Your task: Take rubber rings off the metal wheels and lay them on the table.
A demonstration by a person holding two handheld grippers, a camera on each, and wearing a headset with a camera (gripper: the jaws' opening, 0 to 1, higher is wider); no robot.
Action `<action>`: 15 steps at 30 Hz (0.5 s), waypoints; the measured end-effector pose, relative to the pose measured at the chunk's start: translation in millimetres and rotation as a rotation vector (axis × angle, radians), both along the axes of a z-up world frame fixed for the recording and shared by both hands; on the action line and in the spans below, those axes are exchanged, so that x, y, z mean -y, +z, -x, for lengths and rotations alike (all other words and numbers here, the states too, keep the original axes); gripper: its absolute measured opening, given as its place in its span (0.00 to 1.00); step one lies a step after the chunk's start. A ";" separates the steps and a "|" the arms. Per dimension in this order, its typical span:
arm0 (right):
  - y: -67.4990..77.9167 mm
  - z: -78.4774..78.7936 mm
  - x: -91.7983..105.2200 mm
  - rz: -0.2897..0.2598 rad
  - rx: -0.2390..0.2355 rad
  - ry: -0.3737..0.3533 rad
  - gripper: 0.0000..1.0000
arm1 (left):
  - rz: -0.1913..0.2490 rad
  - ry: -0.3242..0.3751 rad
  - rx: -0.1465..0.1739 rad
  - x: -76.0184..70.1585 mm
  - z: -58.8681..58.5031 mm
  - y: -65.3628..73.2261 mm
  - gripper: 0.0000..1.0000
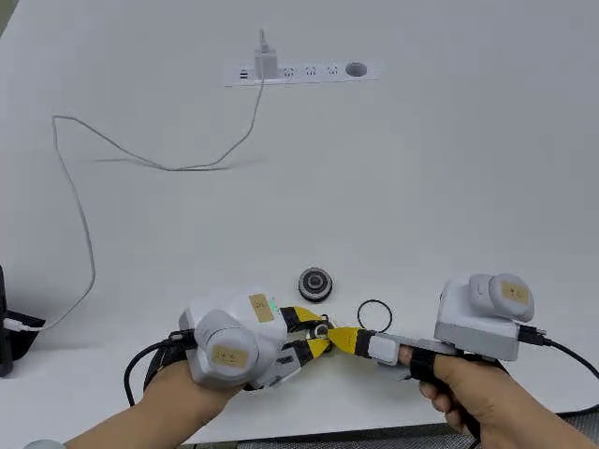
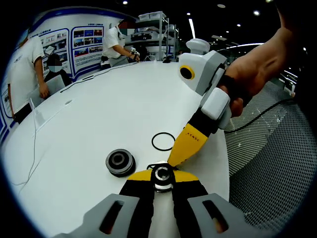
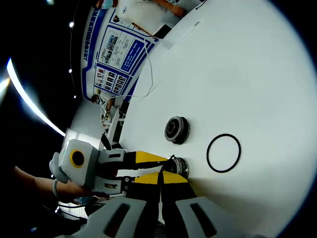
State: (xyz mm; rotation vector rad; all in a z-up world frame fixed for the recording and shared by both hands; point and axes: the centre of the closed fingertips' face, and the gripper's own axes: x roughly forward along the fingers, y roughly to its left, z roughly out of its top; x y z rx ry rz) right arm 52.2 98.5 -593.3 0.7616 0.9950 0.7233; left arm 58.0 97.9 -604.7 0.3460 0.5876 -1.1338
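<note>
Clamping the metal wheel [image 2: 162, 174] steady between the left gripper [image 1: 314, 335] jaws, the person brings the right gripper [image 1: 337, 337], jaws narrow, in from three o'clock, apparently nipping its rubber ring [image 2: 151, 165] to peel it, while a freed ring [image 1: 374, 315] lies at one o'clock.

We're looking at a plain white bench [image 1: 421, 168], a black rubber ring [image 1: 374, 315], a dark wheel [image 1: 315, 283] with a grey hub, a silvery wheel [image 2: 162, 174], and fingers [image 2: 187, 144] that go yellow at the tips, black behind. White power strip [image 1: 301, 71] too.
</note>
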 end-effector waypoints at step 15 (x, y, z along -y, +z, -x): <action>-2.7 -1.8 3.6 0.007 0.003 -0.028 0.01 | 0.003 -0.011 0.006 1.1 -0.1 0.4 0.14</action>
